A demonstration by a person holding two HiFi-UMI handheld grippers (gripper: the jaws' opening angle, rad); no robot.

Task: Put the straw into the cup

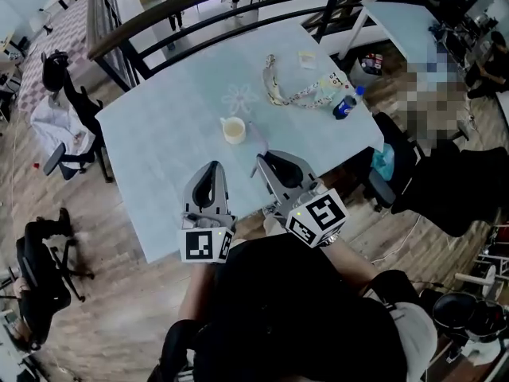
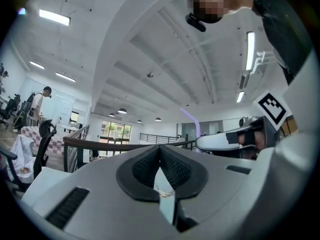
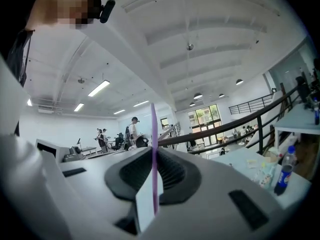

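Observation:
A cream paper cup (image 1: 233, 130) stands upright near the middle of the pale blue table (image 1: 167, 150). My right gripper (image 1: 263, 160) is just short of it to the right, level, and shut on a thin purple straw (image 1: 259, 139) that rises between its jaws. In the right gripper view the straw (image 3: 154, 134) stands upright, pinched between the pads. My left gripper (image 1: 212, 166) hovers over the table's near edge, below the cup, shut with nothing in it. From the left gripper view the pads (image 2: 172, 166) meet at the tip, and the straw (image 2: 192, 119) shows at right.
A beaded lanyard (image 1: 280, 92), a small card (image 1: 307, 60) and a blue bottle (image 1: 344, 107) lie at the table's far right. A dark railing (image 1: 191, 18) runs behind the table. Office chairs (image 1: 60, 126) stand to the left and a person sits at the right.

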